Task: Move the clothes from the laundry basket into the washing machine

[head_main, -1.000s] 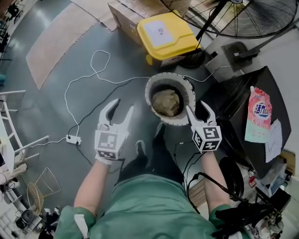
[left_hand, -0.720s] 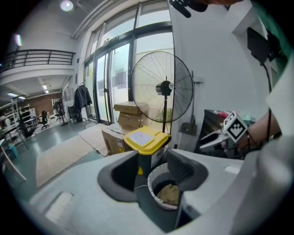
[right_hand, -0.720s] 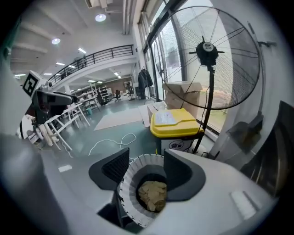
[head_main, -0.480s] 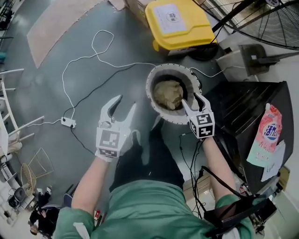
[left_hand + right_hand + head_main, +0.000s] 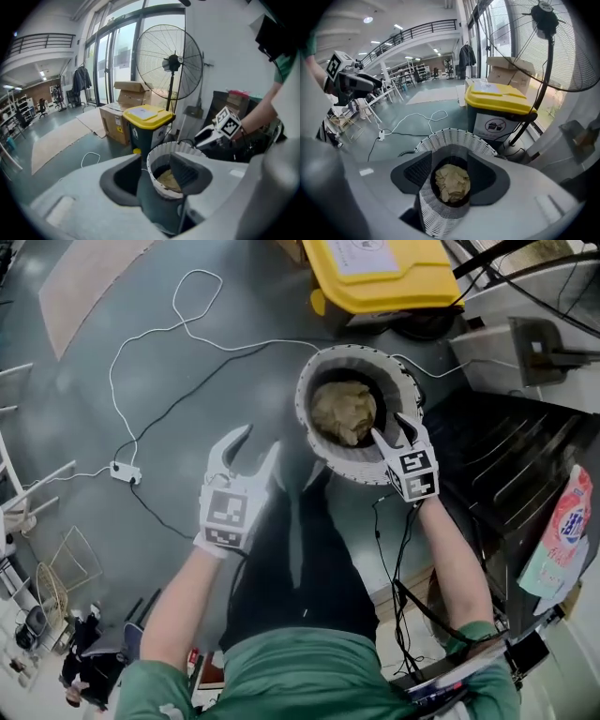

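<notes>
A round white laundry basket (image 5: 317,371) stands on the grey floor with a crumpled tan cloth (image 5: 343,412) in it. My right gripper (image 5: 392,430) hangs over the basket's near right rim, open, with nothing between its jaws. Its own view looks straight down on the cloth (image 5: 452,183) inside the basket (image 5: 454,138). My left gripper (image 5: 258,442) is open and empty over the floor to the left of the basket. In its view the basket (image 5: 161,157) lies just past the fingertips. A black machine top (image 5: 506,474) stands to the right.
A yellow-lidded bin (image 5: 389,268) stands just behind the basket, with cardboard boxes (image 5: 129,93) and a big standing fan (image 5: 171,61) beyond. A white cable with a power strip (image 5: 124,472) lies on the floor at left. A pink detergent bag (image 5: 562,531) rests on the machine.
Both grippers have sunk toward the floor. The right one has come in over the basket's near rim and tipped downward. The left stays beside the basket.
</notes>
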A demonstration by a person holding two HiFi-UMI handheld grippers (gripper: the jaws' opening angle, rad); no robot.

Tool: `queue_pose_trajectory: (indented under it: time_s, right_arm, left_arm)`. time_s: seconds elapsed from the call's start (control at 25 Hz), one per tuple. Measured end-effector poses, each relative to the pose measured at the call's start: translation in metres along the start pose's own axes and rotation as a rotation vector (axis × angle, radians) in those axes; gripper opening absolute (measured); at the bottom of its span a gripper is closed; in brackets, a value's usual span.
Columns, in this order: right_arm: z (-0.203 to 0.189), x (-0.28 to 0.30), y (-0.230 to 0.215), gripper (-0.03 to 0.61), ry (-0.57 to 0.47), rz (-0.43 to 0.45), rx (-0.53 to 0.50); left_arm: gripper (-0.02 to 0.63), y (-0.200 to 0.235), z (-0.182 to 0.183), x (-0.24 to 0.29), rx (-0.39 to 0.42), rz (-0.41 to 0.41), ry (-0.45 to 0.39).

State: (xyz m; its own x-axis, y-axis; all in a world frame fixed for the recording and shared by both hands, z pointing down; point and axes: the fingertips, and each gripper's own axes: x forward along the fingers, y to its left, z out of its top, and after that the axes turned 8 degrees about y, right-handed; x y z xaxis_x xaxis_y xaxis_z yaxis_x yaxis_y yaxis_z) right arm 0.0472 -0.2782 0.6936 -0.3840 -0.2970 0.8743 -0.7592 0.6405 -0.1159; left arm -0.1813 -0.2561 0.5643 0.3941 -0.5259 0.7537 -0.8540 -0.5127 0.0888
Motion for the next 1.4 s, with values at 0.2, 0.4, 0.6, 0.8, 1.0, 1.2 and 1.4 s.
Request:
queue_pose_trajectory:
  time_s: [0.2, 0.4, 0.6, 0.8, 1.0, 1.2, 1.4]
  right_arm:
    - [-0.021, 0.044, 0.008, 0.241, 0.05, 0.033, -0.088]
    - [-0.04, 0.092, 0.015, 0.266, 0.132, 0.065, -0.161]
    - [-0.071, 0.15, 0.013, 0.292, 0.187, 0.058, -0.242]
    - [-0.107, 0.213, -0.003, 0.362, 0.254, 0.062, -0.191]
    - [-0.147, 0.279, -0.016, 0.435, 0.325, 0.093, -0.031]
    - [-0.176, 0.337, -0.02, 0.509, 0.358, 0.123, 0.164]
    - [-0.202, 0.39, -0.022, 0.554, 0.413, 0.106, 0.196]
  left_arm:
    - [0.196, 0.013, -0.037, 0.045, -0.005, -0.03, 0.028]
    - [0.196, 0.024, -0.06, 0.081, 0.018, -0.047, 0.03]
    - [0.199, 0.028, -0.085, 0.113, 0.043, -0.085, 0.041]
    - [0.2, 0.041, -0.115, 0.145, 0.045, -0.094, 0.064]
    - [0.201, 0.049, -0.137, 0.164, 0.032, -0.093, 0.073]
    - [0.201, 0.063, -0.16, 0.182, 0.05, -0.09, 0.098]
    - [0.201, 0.086, -0.172, 0.207, 0.027, -0.071, 0.07]
